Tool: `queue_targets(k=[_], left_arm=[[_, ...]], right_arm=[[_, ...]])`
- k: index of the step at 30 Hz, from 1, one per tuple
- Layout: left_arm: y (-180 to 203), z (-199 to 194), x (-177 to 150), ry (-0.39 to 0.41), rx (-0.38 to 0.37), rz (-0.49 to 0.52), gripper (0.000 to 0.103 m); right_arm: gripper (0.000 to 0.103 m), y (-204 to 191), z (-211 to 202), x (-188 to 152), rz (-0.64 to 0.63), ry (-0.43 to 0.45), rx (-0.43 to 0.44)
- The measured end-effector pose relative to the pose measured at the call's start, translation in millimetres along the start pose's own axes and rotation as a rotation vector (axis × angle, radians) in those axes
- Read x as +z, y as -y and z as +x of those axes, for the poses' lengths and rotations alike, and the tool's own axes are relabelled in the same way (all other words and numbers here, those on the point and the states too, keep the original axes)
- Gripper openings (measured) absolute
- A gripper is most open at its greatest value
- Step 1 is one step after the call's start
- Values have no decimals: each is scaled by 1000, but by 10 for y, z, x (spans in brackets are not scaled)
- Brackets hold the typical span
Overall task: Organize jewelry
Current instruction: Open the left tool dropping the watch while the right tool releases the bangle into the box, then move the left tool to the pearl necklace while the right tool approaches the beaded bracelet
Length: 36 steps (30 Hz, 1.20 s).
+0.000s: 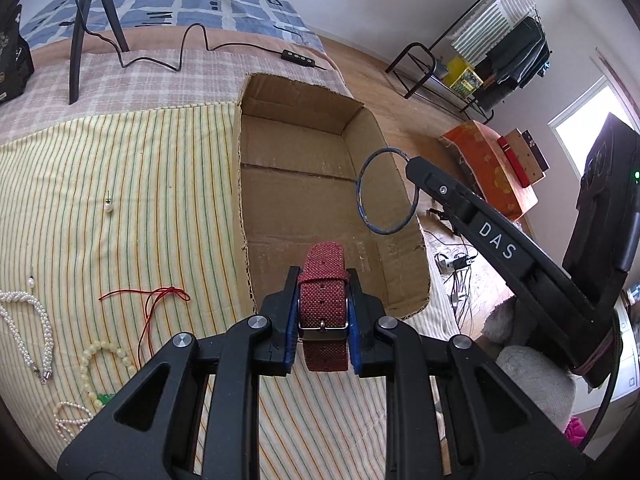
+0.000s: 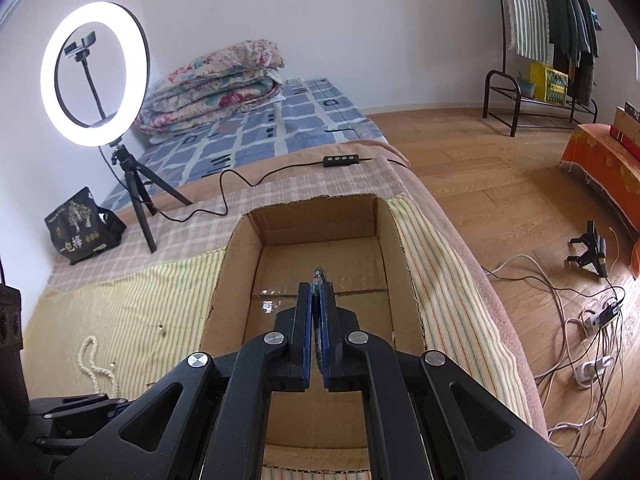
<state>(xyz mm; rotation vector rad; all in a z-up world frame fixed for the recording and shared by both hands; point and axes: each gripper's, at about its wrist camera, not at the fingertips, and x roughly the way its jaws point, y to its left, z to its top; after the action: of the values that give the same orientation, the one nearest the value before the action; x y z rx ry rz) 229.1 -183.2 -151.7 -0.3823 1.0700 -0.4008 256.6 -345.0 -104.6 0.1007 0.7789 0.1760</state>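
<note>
1. While it hangs over the near edge of the cardboard box point(image 1: 304, 200), the red woven watch strap point(image 1: 323, 304) looks light and floppy; the left gripper point(image 1: 323, 312) pinches it at the stiffer buckle end.
2. Rigid, thin and probably slippery, the blue bangle point(image 1: 386, 192) is clamped edge-on by the right gripper point(image 2: 319, 300) above the box.
3. Pearl strands point(image 1: 28, 320) lie on the striped cloth point(image 1: 120, 200).

Red watch strap point(image 1: 323, 306): lower end hidden behind left claw point(image 1: 323, 320). Bangle point(image 2: 319, 280): seen edge-on, mostly concealed by pads.
</note>
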Motion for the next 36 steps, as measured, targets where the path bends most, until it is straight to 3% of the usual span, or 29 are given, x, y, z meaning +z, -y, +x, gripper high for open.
queue_targets(k=[11, 13, 14, 15, 17, 32, 36], left_arm=[[8, 33, 12, 18, -2, 26, 19], [12, 21, 11, 20, 4, 29, 41], [20, -5, -2, 29, 5, 28, 45], [25, -18, -4, 34, 12, 32, 46], [33, -41, -7, 37, 20, 41, 46], [-109, -471, -43, 82, 68, 60, 46], [-194, -641, -48, 101, 89, 55, 46]], right_arm=[[2, 44, 51, 12, 19, -1, 3], [4, 54, 54, 21, 28, -1, -7], [14, 58, 54, 24, 30, -2, -14], [34, 58, 48, 31, 31, 2, -21], [57, 59, 5, 35, 34, 28, -46], [57, 9, -234, 62, 55, 77, -78], [63, -15, -354, 50, 59, 94, -85]])
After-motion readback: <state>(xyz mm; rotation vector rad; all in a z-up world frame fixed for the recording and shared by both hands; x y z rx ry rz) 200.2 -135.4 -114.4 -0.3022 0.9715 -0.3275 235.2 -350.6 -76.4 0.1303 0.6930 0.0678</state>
